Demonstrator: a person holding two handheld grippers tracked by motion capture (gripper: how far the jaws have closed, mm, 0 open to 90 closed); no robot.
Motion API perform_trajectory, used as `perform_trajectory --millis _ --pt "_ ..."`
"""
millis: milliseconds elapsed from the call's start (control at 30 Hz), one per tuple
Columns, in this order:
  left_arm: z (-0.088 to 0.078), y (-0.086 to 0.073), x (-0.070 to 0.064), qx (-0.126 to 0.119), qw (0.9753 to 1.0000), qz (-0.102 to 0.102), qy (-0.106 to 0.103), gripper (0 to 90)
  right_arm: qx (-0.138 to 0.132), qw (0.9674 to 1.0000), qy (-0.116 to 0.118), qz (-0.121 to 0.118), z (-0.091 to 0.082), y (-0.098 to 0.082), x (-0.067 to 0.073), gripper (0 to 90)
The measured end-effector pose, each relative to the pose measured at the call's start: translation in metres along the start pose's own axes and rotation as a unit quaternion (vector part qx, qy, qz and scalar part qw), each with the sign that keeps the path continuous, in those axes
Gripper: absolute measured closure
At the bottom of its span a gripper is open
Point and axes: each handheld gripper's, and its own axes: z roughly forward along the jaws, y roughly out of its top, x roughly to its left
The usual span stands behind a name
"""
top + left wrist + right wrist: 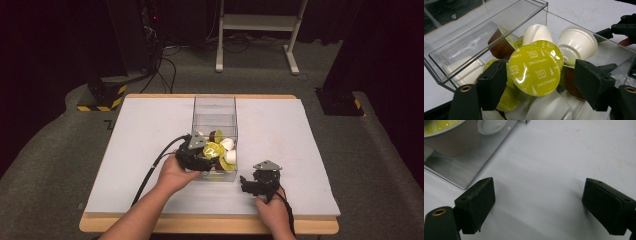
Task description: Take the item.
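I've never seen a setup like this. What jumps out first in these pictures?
The clear plastic box at the middle of the white table, heaped with coffee capsules. In the left gripper view a capsule with a shiny yellow-green lid reading CAPPUCCINO sits between the open jaws of the left gripper. The right gripper rests open on the table beside the box.

The capsules [535, 67] lower in the box [461, 52] are hidden under the top ones, and the brown capsule [454, 140] is cut off by the frame's edge.
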Motion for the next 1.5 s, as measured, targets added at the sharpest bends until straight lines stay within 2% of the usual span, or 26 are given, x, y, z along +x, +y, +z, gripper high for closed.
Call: perform_trajectory --millis 67,100,267,400,433,500,733,867,967,1033,1300,1500 --pt "0.001 0.001 0.0 0.001 1.0 0.001 0.002 28.3 0.0 1.0 0.0 0.0 0.0 0.0 0.0 11.3" --pt "0.001 0.001 0.0 0.003 0.9999 0.009 0.004 28.4 0.0 1.0 0.0 0.0 0.0 0.0 0.0 11.3" --pt "0.004 0.0 -0.003 -0.005 0.9997 0.017 0.016 28.5 0.0 1.0 0.0 0.0 0.0 0.0 0.0 11.3" --pt "0.006 -0.002 -0.004 -0.004 0.999 0.04 0.022 27.6 0.0 1.0 0.0 0.0 0.0 0.0 0.0 11.3" --pt "0.007 -0.003 -0.005 -0.008 0.9993 0.032 0.019 28.1 0.0 1.0 0.0 0.0 0.0 0.0 0.0 11.3" --pt "0.007 -0.003 -0.004 -0.001 0.999 0.04 0.019 28.8 0.0 1.0 0.0 0.0 0.0 0.0 0.0 11.3" --pt "0.008 -0.006 -0.006 -0.003 0.9988 0.045 0.021 29.0 0.0 1.0 0.0 0.0 0.0 0.0 0.0 11.3" --pt "0.007 -0.008 -0.006 0.001 0.9978 0.06 0.026 32.9 0.0 1.0 0.0 0.0 0.0 0.0 0.0 11.3" --pt "0.005 -0.008 -0.005 -0.002 0.998 0.059 0.022 37.1 0.0 1.0 0.0 0.0 0.0 0.0 0.0 11.3" --pt "0.003 -0.007 -0.005 -0.015 0.9986 0.049 0.018 41.1 0.0 1.0 0.0 0.001 0.0 0.0 0.0 11.3" --pt "-0.001 -0.007 0.0 -0.029 0.9992 0.026 0.011 51.8 -0.001 1.0 0.0 0.0 0.0 0.0 0.0 11.3" --pt "-0.005 -0.006 0.0 -0.042 0.9986 0.028 0.013 59.2 0.0 1.0 0.0 0.001 0.0 0.0 0.0 11.4"
